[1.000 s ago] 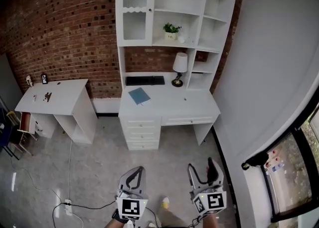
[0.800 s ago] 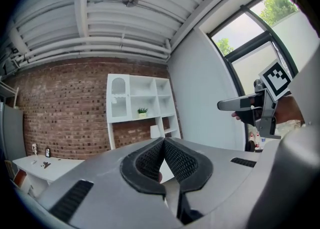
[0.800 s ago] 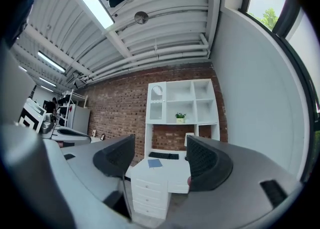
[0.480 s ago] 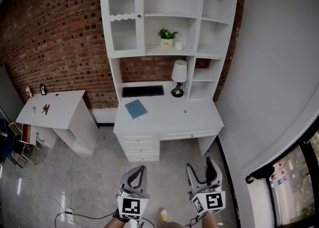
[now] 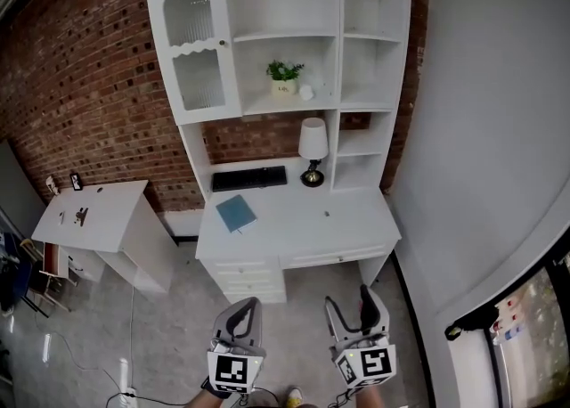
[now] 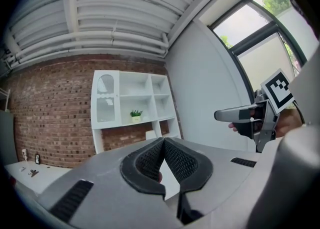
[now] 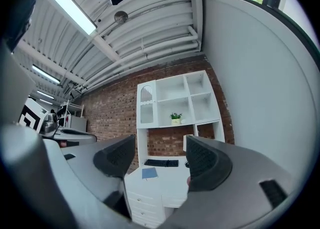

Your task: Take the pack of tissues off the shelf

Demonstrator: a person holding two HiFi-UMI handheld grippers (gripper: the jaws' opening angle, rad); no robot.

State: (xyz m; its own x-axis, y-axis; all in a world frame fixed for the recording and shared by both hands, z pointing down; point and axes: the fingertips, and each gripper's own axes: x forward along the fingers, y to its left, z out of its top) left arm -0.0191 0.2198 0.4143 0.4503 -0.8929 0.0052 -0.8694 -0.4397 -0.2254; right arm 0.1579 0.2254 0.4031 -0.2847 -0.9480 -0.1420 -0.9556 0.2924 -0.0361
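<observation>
Left gripper: jaws are seen closed tip to tip, nothing held. Right gripper: jaws are spread wide, nothing between them. Both are held low, well apart from the white desk. The pack of tissues is seen as a small white shape on the hutch shelf, just right of the potted plant.
</observation>
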